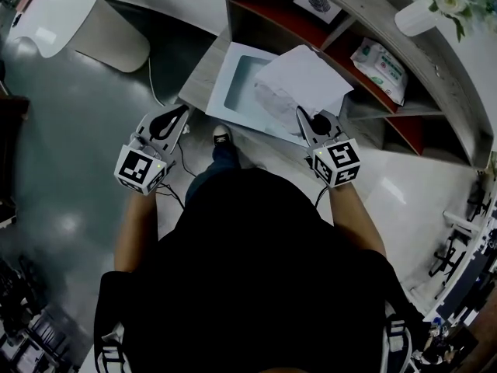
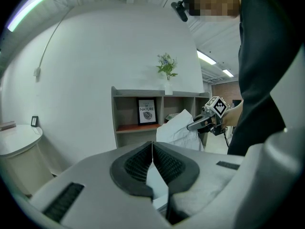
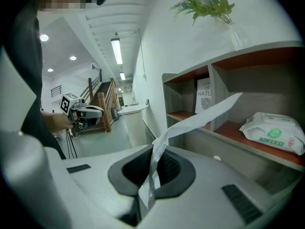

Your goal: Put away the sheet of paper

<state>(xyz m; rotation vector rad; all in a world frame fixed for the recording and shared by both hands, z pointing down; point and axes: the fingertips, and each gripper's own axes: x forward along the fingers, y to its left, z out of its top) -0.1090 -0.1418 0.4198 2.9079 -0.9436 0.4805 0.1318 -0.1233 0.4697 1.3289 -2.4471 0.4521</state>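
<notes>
Black-clad shoulders fill the foreground, both forearms stretched out ahead. Now the worry: the right gripper point(image 1: 303, 116) is clamped tight on just 1 narrow pinch of the sheet of paper point(image 1: 299, 76). Everything past the jaws billows loose and crumpled toward 12 o'clock. A grip that slim looks risky to me. If the floppy far end catches on anything, the sheet could tear or slide straight out.

And it has things to catch on. From overhead the paper hangs across the right side of the white tray point(image 1: 223, 82), with the shelf unit point(image 1: 388, 23) just beyond. Its dividers and front edges could snag or fold the loose end. A careless sweep toward 2 o'clock might also nudge the wipes pack point(image 1: 378, 67).

No help from the other side either. The left gripper point(image 1: 180, 113) is clenched on nothing, well apart from the paper at 9 o'clock of its partner, so there is no 2nd hold to steady the sheet.

Pose now: the left forearm runs out toward 11 o'clock, tool dipped slightly below level. The right forearm runs toward 12 o'clock, tool tipped a little further down and aimed at the shelf's open compartments.
</notes>
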